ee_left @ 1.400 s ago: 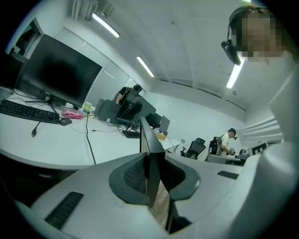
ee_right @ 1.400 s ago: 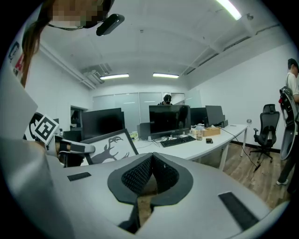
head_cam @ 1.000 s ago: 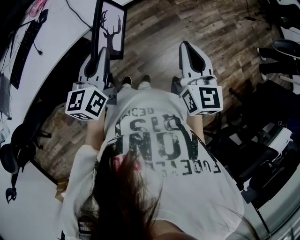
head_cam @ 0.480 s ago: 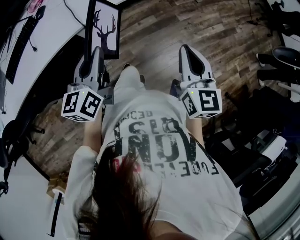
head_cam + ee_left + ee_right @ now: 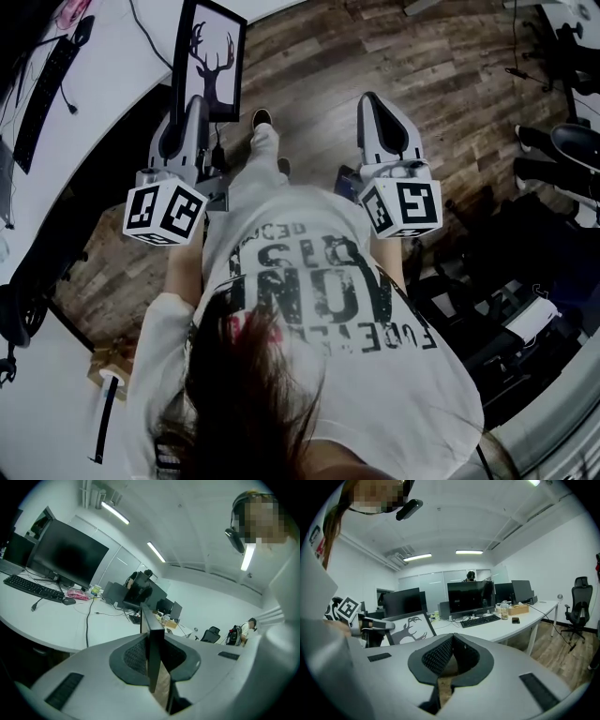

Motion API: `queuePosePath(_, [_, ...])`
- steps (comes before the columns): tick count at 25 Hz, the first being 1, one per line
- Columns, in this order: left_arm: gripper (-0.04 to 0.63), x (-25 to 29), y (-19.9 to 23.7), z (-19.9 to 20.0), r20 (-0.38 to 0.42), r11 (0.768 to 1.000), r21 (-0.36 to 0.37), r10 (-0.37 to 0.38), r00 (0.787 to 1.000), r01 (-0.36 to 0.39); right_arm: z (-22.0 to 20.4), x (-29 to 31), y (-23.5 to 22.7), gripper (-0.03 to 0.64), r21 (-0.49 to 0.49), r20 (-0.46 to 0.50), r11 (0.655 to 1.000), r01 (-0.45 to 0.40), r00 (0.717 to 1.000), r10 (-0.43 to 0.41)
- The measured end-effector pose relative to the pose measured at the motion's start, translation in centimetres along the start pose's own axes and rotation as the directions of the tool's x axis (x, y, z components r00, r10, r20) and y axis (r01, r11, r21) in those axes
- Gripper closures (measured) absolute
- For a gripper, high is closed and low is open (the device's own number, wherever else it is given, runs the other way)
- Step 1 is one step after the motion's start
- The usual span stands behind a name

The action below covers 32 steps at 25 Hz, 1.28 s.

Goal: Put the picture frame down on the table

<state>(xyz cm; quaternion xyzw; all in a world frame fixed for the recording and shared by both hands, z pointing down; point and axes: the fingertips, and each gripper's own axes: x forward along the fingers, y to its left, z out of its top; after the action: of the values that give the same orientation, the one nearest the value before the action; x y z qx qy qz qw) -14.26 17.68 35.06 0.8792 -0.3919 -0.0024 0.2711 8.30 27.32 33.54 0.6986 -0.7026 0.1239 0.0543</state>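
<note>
Table edge, picture frame aloft

The white table curves along the left, bearing a monitor and a keyboard. The left gripper clamps the picture frame upright at its edge: black border, antlered deer silhouette. The right gripper is closed and empty.

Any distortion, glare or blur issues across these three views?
Head view: dim, strong fisheye, picture frame sharp. Left gripper view: round black vignette, ceiling lights blown out, frame edge crisp. Right gripper view: same vignette, no motion blur.
</note>
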Motion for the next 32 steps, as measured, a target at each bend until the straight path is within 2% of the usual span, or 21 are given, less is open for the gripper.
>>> queuePosePath(7, [0.554,3.0,1.5,1.5,0.008,0.999,-0.028,0.024,1.000,-0.023,1.8,4.7,-0.8,0.617,-0.008,0.002,0.999,-0.033,0.999,0.033])
queuePosePath(14, [0.554,8.1,5.3,4.8,0.003,0.999,-0.043,0.027,1.000,-0.027,3.8,11.6,-0.8,0.617,-0.007,-0.006,0.999,-0.036,0.999,0.036])
queuePosePath(19, [0.554,8.8,6.1,5.4,0.007,0.998,-0.050,0.032,0.999,-0.031,4.2,13.1,-0.6,0.617,-0.009,0.000,0.999,-0.043,0.999,0.043])
queuePosePath(32, [0.554,9.1,8.3,5.9,0.023,0.991,-0.078,0.111,0.994,-0.109,5.0,16.7,0.4,0.617,-0.011,0.006,0.992,-0.125,0.992,0.125])
